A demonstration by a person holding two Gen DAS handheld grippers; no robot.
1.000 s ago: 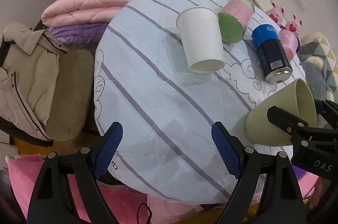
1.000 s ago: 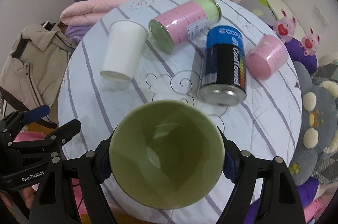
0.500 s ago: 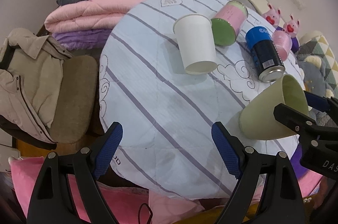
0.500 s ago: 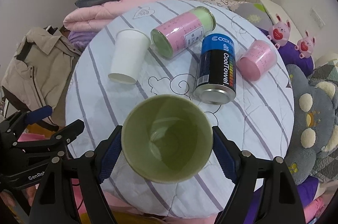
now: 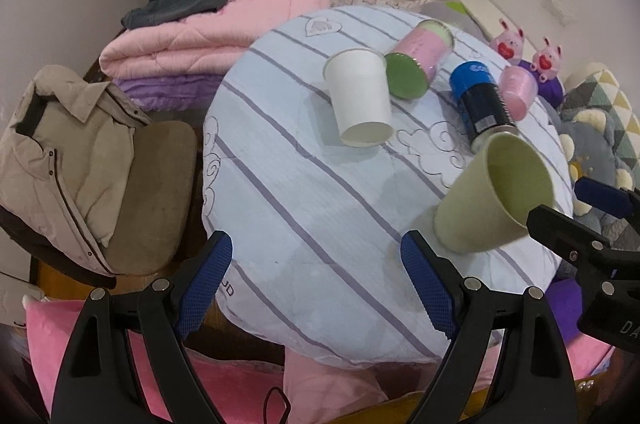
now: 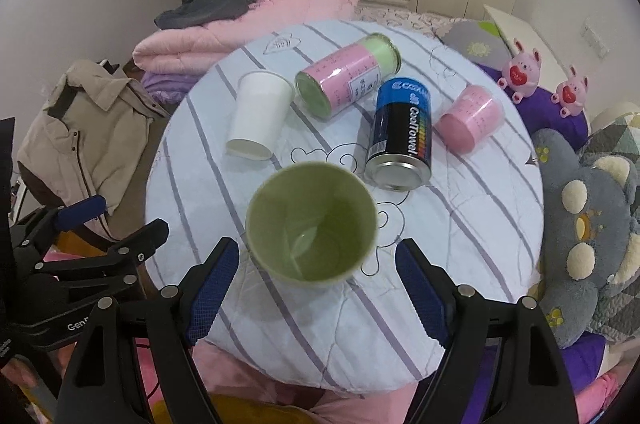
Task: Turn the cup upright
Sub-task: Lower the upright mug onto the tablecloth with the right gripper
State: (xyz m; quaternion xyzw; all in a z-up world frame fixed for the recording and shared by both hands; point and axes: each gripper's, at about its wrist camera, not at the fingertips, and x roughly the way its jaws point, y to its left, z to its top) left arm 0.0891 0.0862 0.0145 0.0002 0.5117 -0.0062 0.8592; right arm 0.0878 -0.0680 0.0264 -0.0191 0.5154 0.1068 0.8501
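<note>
A light green cup (image 6: 312,224) stands mouth up on the striped round table (image 6: 460,232), near its front edge. My right gripper (image 6: 316,288) is open, its blue pads on either side of the cup's lower part and apart from it. In the left wrist view the green cup (image 5: 496,195) shows at the right, tilted toward the camera, with the right gripper's fingers (image 5: 568,228) beside it. My left gripper (image 5: 316,284) is open and empty over the table's near left edge. A white paper cup (image 6: 260,115) lies on its side.
A pink-and-green can (image 6: 348,79), a blue-black can (image 6: 404,135) and a small pink cup (image 6: 470,117) lie on their sides at the back. Folded pink quilts (image 6: 256,11) lie behind, a chair with a beige jacket (image 6: 84,131) at left, plush toys (image 6: 592,207) at right.
The right gripper lowered the green cup toward the table, turned it more upright and opened, its pads now off the cup. Both cameras pulled back and up.
</note>
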